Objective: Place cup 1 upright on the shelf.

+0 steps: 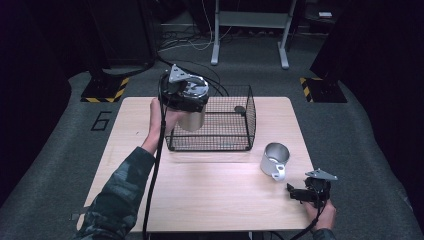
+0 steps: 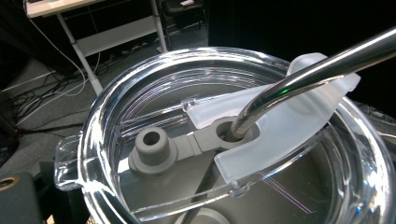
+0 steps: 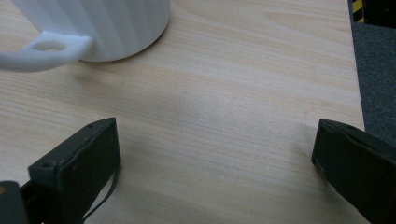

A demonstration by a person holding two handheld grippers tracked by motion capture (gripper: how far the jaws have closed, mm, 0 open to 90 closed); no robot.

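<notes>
Hovering at the near-left corner of the wire basket [image 1: 235,116], the left gripper [image 1: 184,94] carries a steel tumbler [image 1: 192,120]; the grip looks closed on it, though the jaws themselves are hidden. Its clear lid [image 2: 116,140] and metal straw [image 2: 299,79] suggest a stiff, slick, fairly heavy body, best held around the wall, not the straw. The basket rim sits close below. The right gripper [image 1: 305,192] rests spread wide near the white mug [image 1: 274,159], with bare table [image 1: 200,190] around.

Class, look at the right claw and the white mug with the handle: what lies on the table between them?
Nothing: bare wooden table separates the right claw from the white mug, clearest in the right gripper view.
</notes>
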